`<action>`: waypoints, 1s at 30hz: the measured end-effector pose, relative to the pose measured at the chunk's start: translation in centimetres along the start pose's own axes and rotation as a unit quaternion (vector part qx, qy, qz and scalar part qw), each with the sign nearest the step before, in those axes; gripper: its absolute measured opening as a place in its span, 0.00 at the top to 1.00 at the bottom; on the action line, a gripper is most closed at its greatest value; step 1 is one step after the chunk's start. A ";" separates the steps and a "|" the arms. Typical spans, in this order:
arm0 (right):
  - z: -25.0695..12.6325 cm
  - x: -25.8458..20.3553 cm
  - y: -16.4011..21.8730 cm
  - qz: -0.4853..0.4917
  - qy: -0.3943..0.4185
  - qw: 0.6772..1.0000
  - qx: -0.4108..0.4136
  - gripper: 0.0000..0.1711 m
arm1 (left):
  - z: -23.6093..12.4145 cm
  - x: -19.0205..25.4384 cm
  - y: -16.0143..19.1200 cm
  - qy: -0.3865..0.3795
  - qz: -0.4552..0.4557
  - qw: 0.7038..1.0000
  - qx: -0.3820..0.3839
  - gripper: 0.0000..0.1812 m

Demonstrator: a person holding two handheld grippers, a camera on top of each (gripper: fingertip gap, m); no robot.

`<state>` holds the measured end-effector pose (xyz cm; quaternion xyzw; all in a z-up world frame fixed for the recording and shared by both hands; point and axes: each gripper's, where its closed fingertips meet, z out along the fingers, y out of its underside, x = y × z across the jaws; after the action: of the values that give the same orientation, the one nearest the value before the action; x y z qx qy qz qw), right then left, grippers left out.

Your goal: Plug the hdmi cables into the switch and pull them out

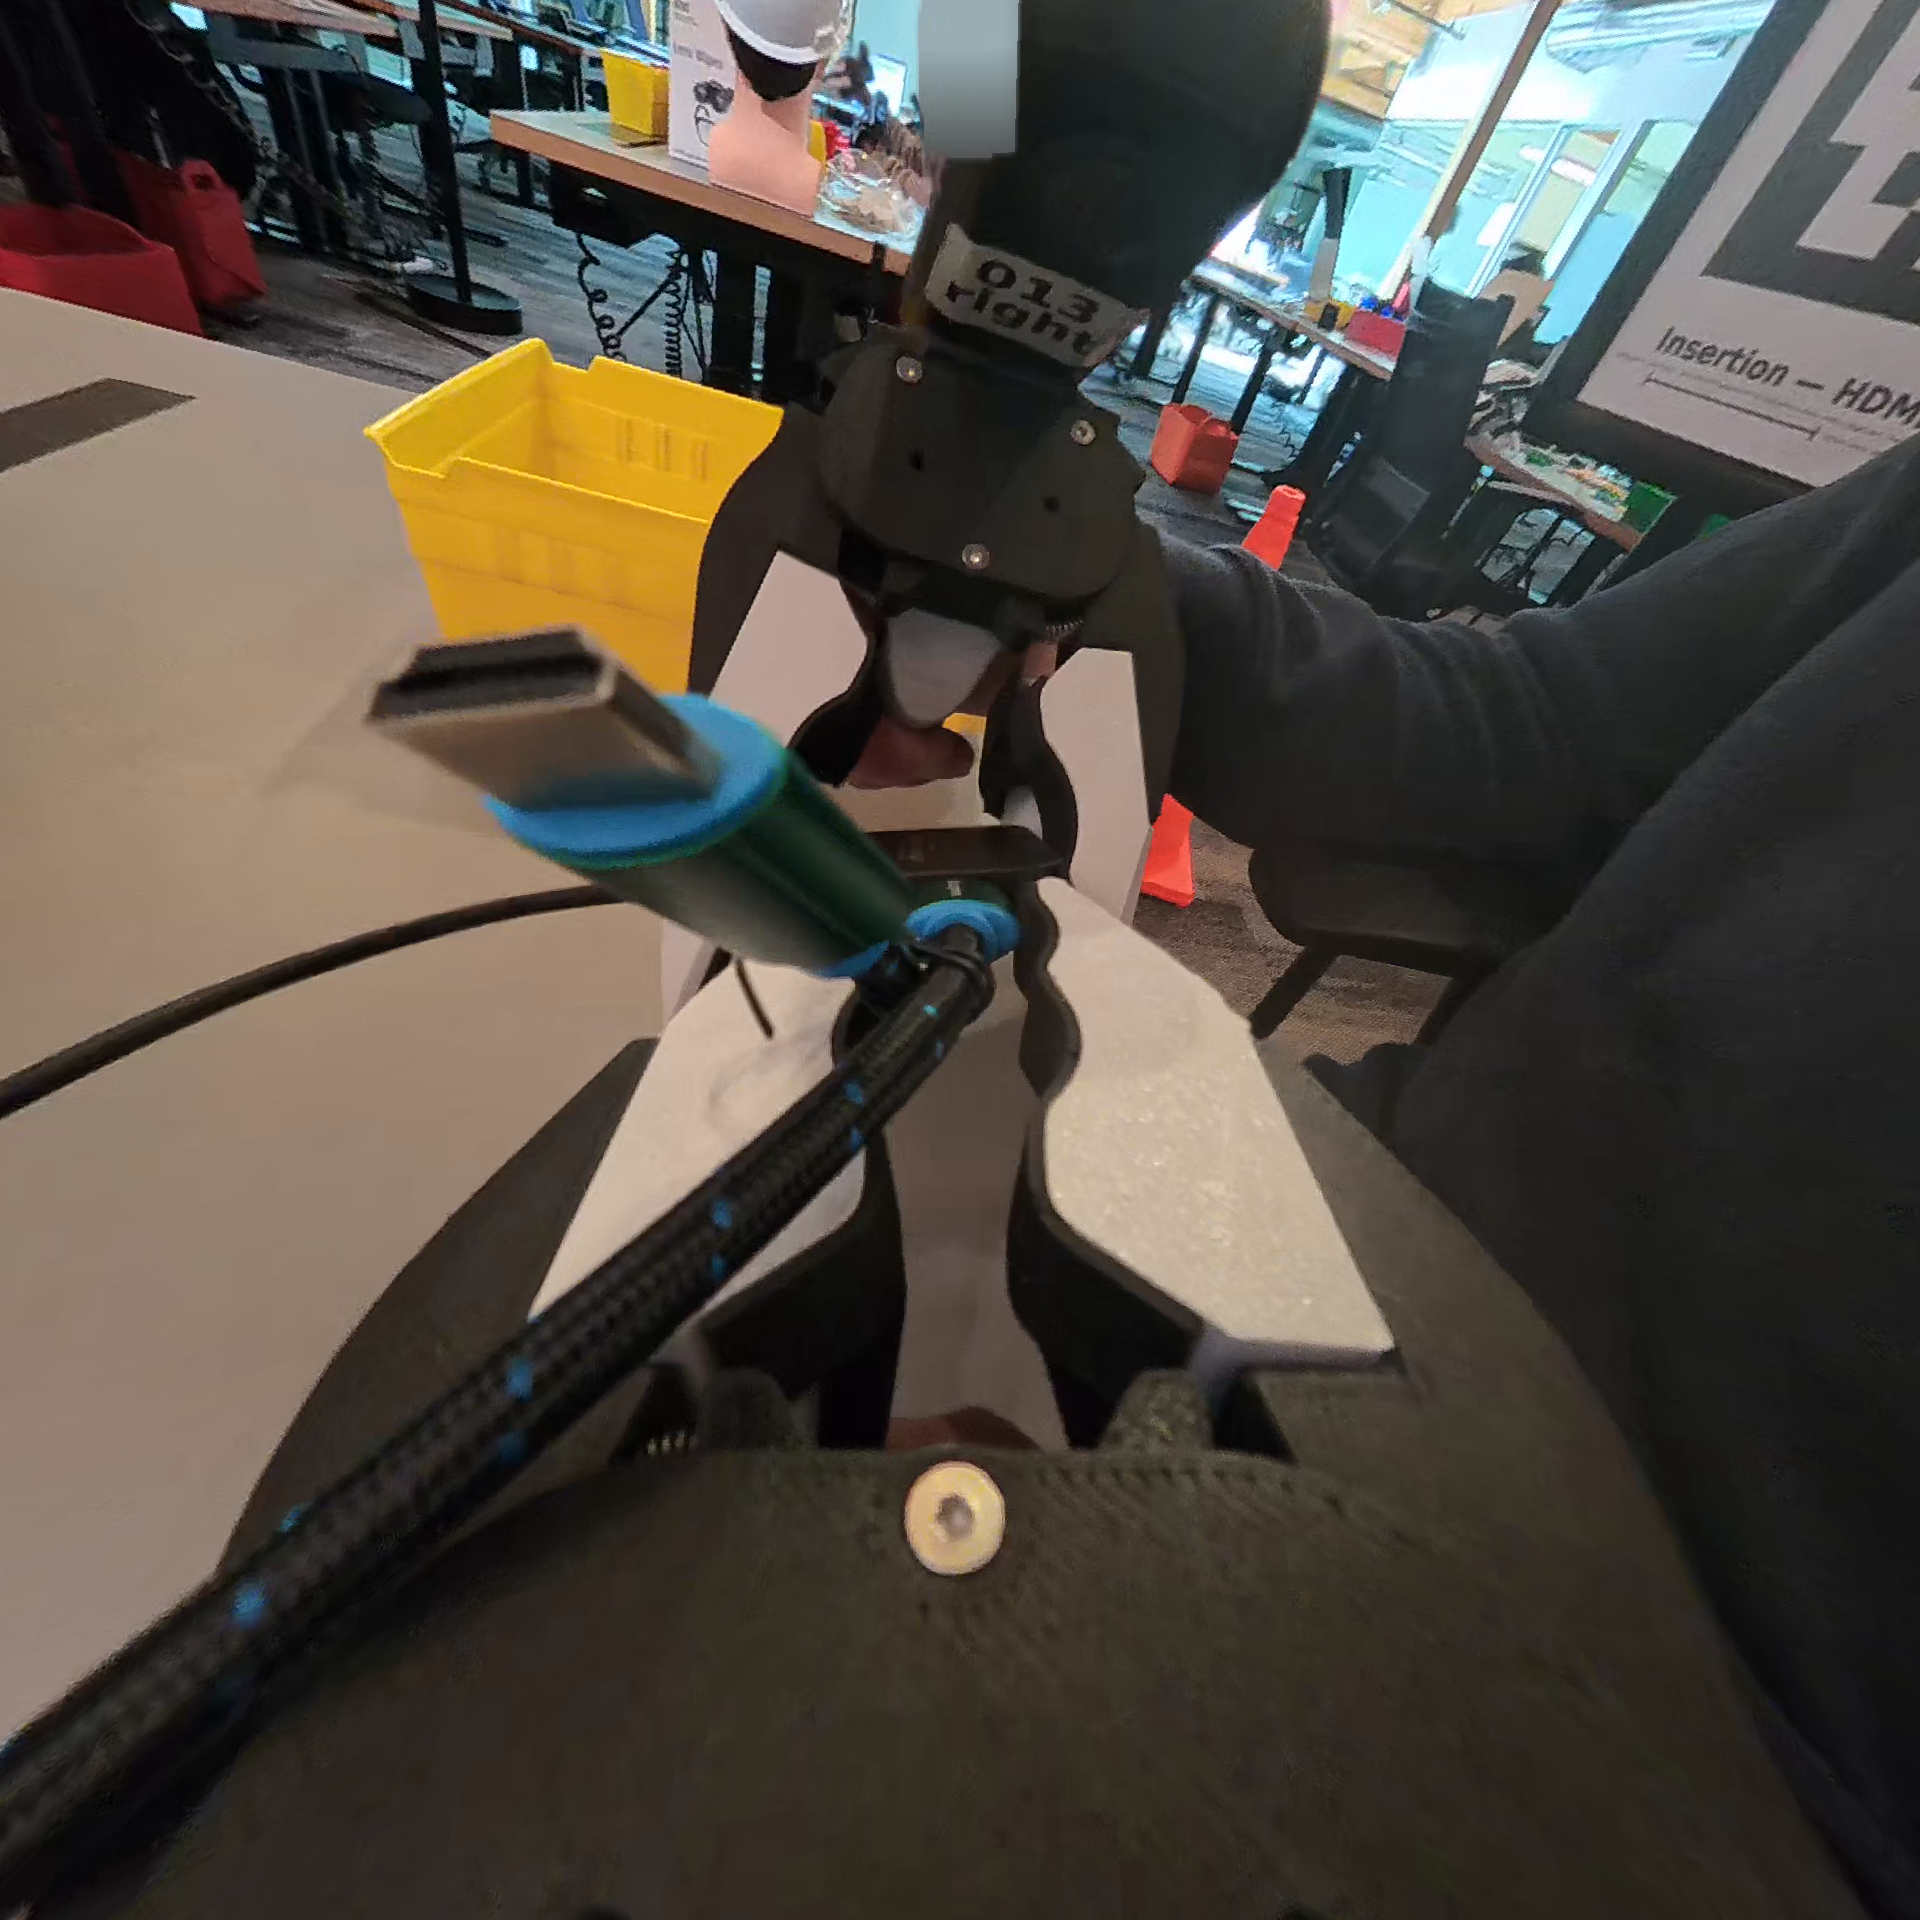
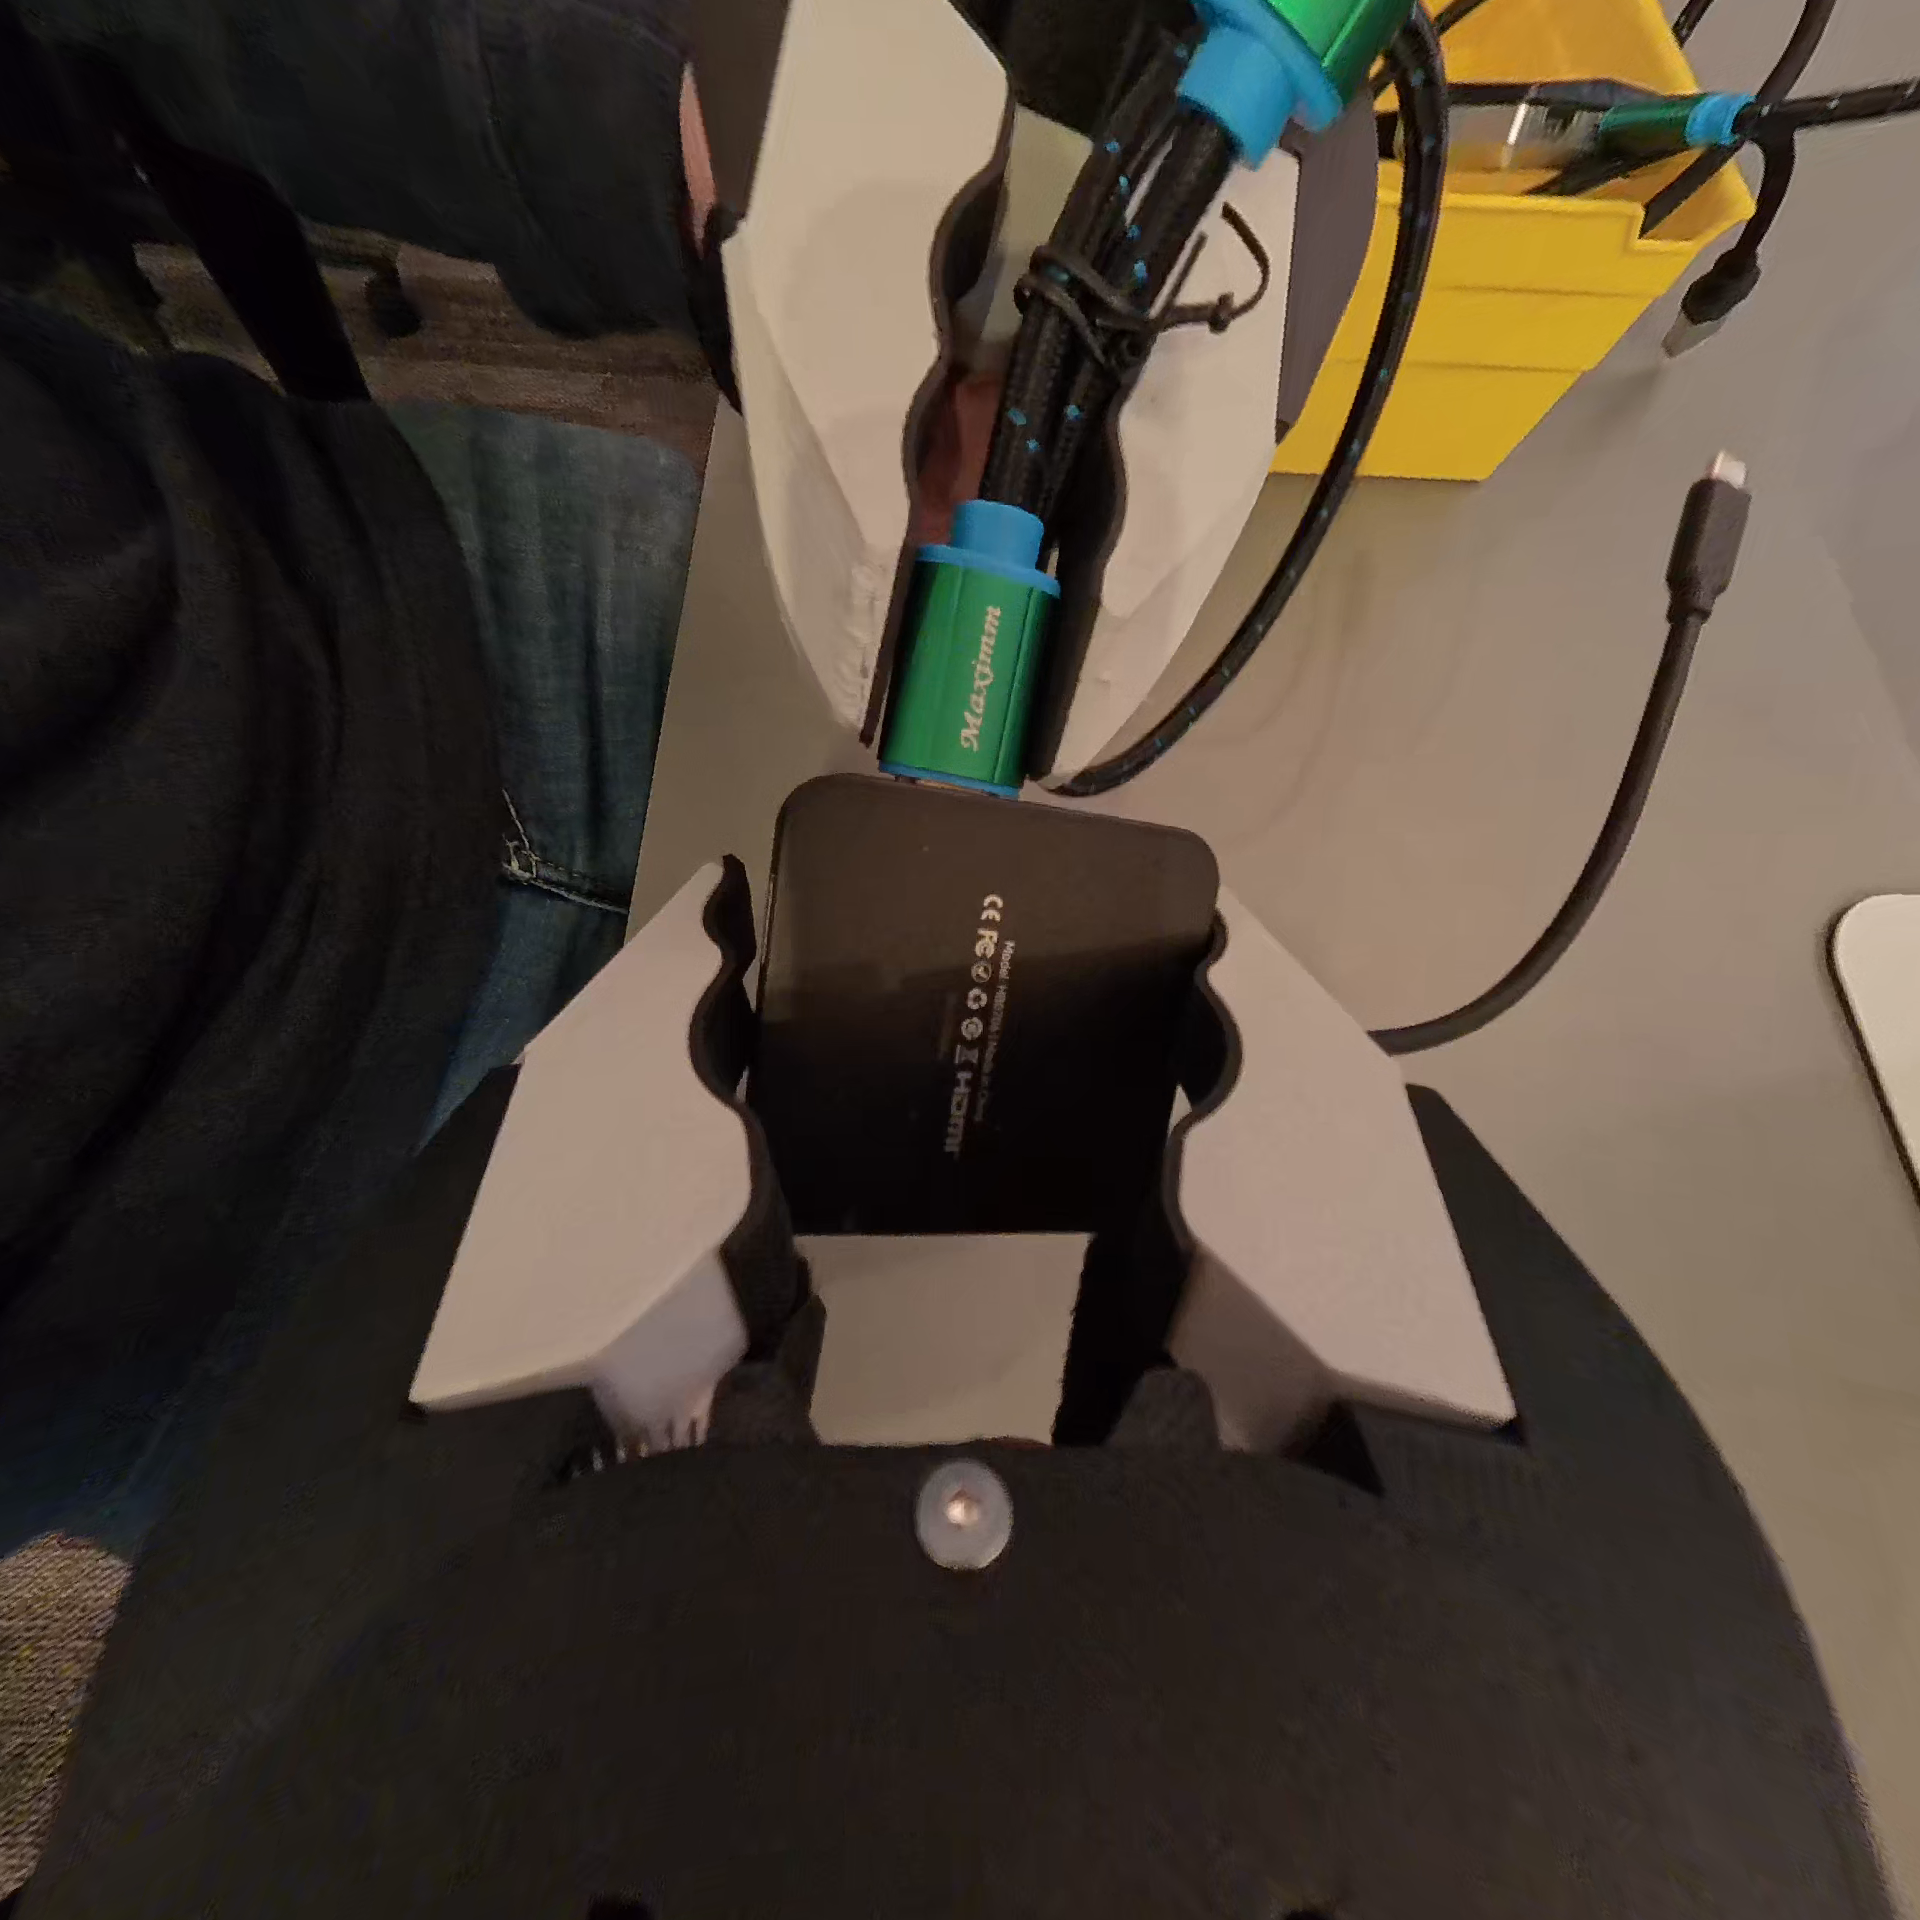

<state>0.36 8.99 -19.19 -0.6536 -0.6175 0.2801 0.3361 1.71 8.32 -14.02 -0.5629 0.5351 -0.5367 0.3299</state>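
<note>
Above the worktop (image 2: 1455,831), both tools meet at the switch (image 2: 977,1018).
Right hand-held gripper (image 2: 971,987) pinches the switch; left hand-held gripper (image 2: 966,582) clamps the green plug (image 2: 961,675) at its port (clear only in the right view). Left view shows a loose plug (image 1: 540,707) blocking the yellow bin (image 1: 561,499).

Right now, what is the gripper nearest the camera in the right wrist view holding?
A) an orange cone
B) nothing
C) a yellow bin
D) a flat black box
D: the right gripper has its white fingers clamped on both sides of the flat black switch.
</note>
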 end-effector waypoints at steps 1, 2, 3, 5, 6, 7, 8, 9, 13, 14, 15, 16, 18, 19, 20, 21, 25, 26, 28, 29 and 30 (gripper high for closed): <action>0.1 0.1 0.2 0.008 0.002 1.000 -0.004 0.53 | 0.1 -0.1 0.1 -0.011 0.005 1.000 -0.006 0.88; 0.1 0.4 0.4 0.019 0.008 1.000 -0.008 0.53 | 0.1 -0.4 0.1 -0.032 0.015 0.999 -0.014 0.88; 0.1 0.6 0.5 0.021 0.013 1.000 -0.010 0.53 | 0.2 -0.6 0.2 -0.057 0.035 0.997 -0.030 0.88; 0.2 0.8 0.5 0.024 0.023 0.999 -0.011 0.52 | 0.2 -0.7 0.0 -0.093 0.063 0.992 -0.052 0.88; 0.2 0.9 0.4 0.027 0.024 0.999 -0.011 0.52 | 0.2 -0.8 -0.1 -0.102 0.069 0.991 -0.055 0.88; 0.1 0.9 0.3 0.028 0.023 0.999 -0.009 0.52 | 0.1 -0.7 -0.3 -0.104 0.064 0.991 -0.050 0.88; 0.1 0.8 0.2 0.026 0.021 0.999 -0.007 0.52 | 0.1 -0.7 -0.3 -0.099 0.059 0.992 -0.047 0.88; 0.1 0.7 0.2 0.021 0.020 1.000 -0.008 0.53 | 0.0 -0.6 -0.2 -0.088 0.051 0.994 -0.045 0.88; -0.2 0.3 0.1 -0.009 0.020 1.000 -0.008 0.53 | 0.0 -0.2 -0.1 -0.038 0.019 0.999 -0.032 0.88; -0.2 0.2 0.0 -0.022 0.020 1.000 -0.005 0.53 | 0.0 0.1 -0.1 -0.023 0.011 0.999 -0.026 0.88; -0.2 0.0 -0.1 -0.026 0.017 1.000 -0.005 0.53 | -0.1 0.3 -0.1 -0.012 0.007 1.000 -0.023 0.88; -0.2 -0.1 -0.1 -0.027 0.014 1.000 -0.003 0.53 | -0.1 0.4 -0.1 -0.006 0.003 1.000 -0.021 0.88; -0.3 -0.1 -0.3 -0.025 0.012 1.000 0.003 0.53 | -0.2 0.4 -0.2 -0.004 0.001 1.000 -0.020 0.88; -0.2 0.1 0.0 -0.017 0.014 1.000 -0.002 0.53 | -0.2 0.3 -0.3 -0.013 0.003 1.000 -0.021 0.88; -0.2 0.9 1.2 -0.009 0.031 0.999 -0.034 0.53 | -0.5 0.1 -0.6 -0.028 0.013 0.999 -0.018 0.88; -0.5 2.1 3.1 0.011 0.058 0.996 -0.069 0.53 | -1.3 0.1 -1.9 -0.041 0.018 0.999 0.007 0.88; -2.0 2.2 1.3 0.051 0.057 0.997 0.009 0.53 | -4.2 -0.6 -4.7 -0.138 0.091 0.986 -0.008 0.88; -1.9 2.3 1.1 0.046 0.061 0.997 -0.001 0.53 | -4.3 -0.4 -5.0 -0.122 0.074 0.990 0.006 0.88; -1.4 2.7 1.6 0.044 0.068 0.996 -0.026 0.53 | -4.0 -0.7 -4.0 -0.119 0.065 0.991 -0.006 0.88; -1.1 2.8 2.1 0.044 0.071 0.996 -0.036 0.53 | -3.6 -0.8 -3.4 -0.117 0.063 0.991 -0.016 0.88; -0.9 2.7 2.5 0.042 0.072 0.996 -0.040 0.53 | -3.2 -0.7 -3.0 -0.113 0.059 0.992 -0.021 0.88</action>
<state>2.81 11.58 -20.43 -0.7104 -0.5744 0.2211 0.3414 -0.55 10.27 -10.67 -0.5942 0.5375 -0.4380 0.4077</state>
